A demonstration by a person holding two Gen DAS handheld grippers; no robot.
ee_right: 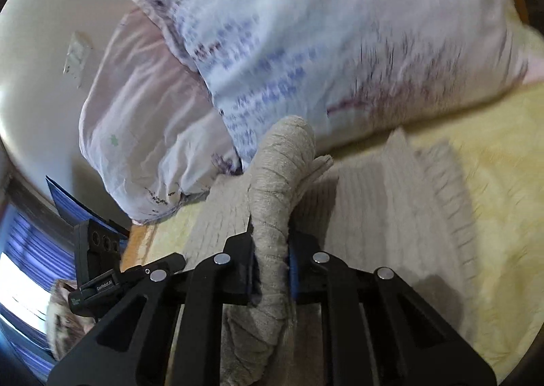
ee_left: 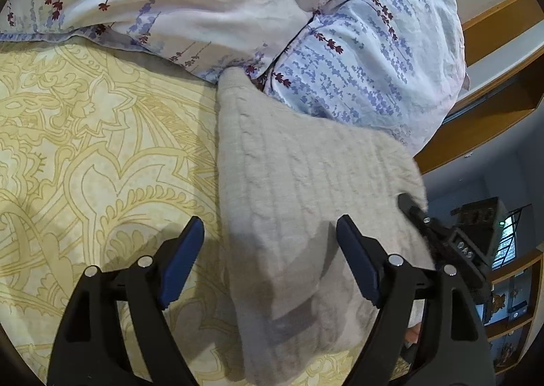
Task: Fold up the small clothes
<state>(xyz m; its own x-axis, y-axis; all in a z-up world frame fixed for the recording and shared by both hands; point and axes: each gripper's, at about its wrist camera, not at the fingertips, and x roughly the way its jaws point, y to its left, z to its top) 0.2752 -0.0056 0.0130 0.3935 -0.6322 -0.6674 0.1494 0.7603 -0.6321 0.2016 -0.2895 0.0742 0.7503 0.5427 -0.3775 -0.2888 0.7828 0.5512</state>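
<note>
A beige cable-knit garment [ee_left: 299, 202] lies on the yellow patterned bed sheet [ee_left: 95, 134], its far end against the floral pillows. My left gripper [ee_left: 270, 233] is open and empty, hovering over the garment's left edge. In the left wrist view the right gripper [ee_left: 442, 236] grips the garment's right edge. In the right wrist view my right gripper [ee_right: 270, 250] is shut on a bunched fold of the knit garment [ee_right: 282, 182], lifted above the flat part [ee_right: 391, 202].
Floral pillows [ee_left: 367, 56] and a pale duvet [ee_left: 190, 2] are piled at the far end of the bed. A wooden headboard and shelves [ee_left: 503, 121] stand to the right. The left gripper's body [ee_right: 95, 260] shows at the left of the right wrist view.
</note>
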